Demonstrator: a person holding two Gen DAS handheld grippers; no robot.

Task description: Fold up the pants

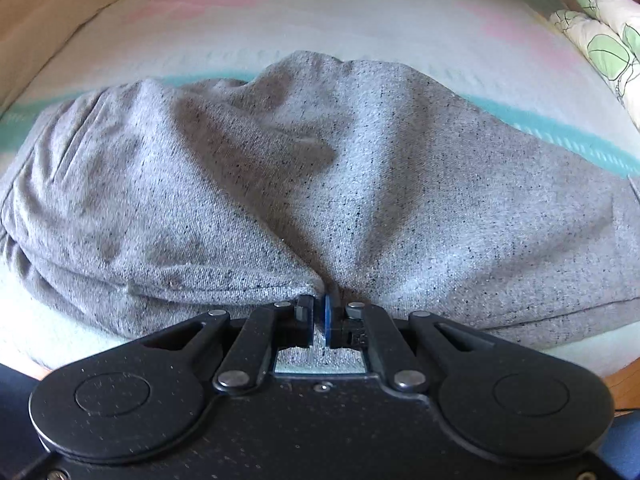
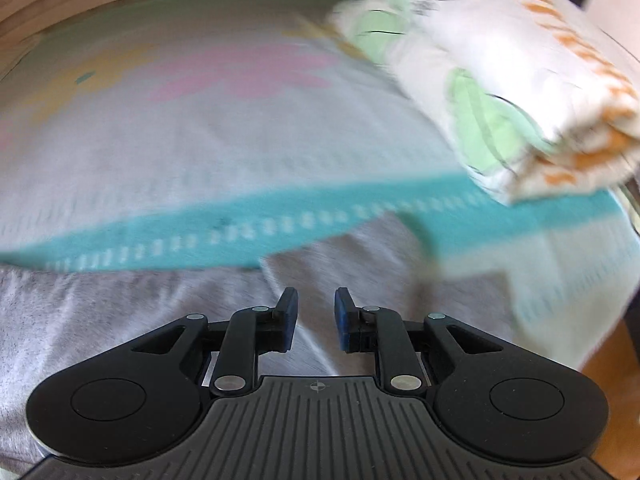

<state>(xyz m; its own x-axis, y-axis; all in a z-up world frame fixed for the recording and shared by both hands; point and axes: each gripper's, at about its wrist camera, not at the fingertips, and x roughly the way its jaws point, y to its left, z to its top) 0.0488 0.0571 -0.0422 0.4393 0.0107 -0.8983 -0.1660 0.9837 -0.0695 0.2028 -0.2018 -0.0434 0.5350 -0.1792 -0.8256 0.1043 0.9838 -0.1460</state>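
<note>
We had the pants [image 1: 320, 168] bunched on the blanket [image 1: 360, 28], grey fabric heaped w/ deep creases. Our left gripper [image 1: 319, 316] was clamped on the pants' near edge, jaws nearly together w/ cloth pinched btwn them. Our right gripper [image 2: 316, 316] hung just above the pants [image 2: 120, 320], jaws apart, nothing btwn them. The teal stripe [image 2: 240, 228] of the blanket ran past the pants' far edge. A folded quilt [image 2: 500, 80] sat at the blanket's far right. Right view was blurred.
</note>
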